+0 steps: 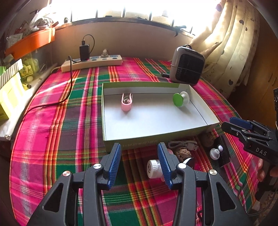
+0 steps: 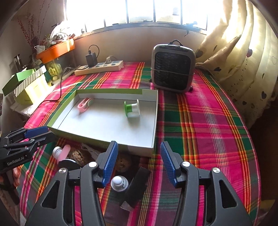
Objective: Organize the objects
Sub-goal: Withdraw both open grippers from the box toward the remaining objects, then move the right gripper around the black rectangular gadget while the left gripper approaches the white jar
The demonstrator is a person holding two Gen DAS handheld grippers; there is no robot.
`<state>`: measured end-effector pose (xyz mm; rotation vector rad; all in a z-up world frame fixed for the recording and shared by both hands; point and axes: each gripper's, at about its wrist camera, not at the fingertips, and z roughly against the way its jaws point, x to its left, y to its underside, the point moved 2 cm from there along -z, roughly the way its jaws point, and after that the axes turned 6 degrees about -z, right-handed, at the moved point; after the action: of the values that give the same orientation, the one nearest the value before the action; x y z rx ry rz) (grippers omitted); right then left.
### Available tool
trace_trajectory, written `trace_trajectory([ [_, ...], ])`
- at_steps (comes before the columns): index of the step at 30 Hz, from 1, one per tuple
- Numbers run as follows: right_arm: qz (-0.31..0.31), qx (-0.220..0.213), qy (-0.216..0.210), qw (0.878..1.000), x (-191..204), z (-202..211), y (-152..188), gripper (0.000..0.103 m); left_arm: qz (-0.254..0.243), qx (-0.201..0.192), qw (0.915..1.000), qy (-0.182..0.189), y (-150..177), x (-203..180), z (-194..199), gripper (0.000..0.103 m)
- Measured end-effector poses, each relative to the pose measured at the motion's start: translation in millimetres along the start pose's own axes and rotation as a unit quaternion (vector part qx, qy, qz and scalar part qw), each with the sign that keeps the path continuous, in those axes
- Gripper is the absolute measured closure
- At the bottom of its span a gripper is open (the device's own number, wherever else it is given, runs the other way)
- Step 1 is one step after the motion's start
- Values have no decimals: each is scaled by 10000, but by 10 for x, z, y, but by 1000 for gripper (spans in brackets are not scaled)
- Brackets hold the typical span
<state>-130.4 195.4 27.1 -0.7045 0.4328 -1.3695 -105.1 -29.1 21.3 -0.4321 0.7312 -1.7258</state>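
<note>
**Sunlit room with a plaid-covered table**

A table is covered by a pink, green and red plaid cloth. Behind it, a barred window is overexposed by strong daylight above a beige wall. A cream curtain printed with dark hearts is hung at the right. An orange tray of clutter is seen at the left.
</note>
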Motion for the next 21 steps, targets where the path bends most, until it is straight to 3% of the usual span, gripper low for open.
trace_trajectory([
  [13, -3, 15, 290, 9996, -96, 147, 358, 51, 85, 104, 9998, 140, 197, -1, 20, 61],
  [21, -8, 177, 171, 9997, -52, 134, 502, 51, 59, 147, 9996, 221, 246, -32, 17, 61],
])
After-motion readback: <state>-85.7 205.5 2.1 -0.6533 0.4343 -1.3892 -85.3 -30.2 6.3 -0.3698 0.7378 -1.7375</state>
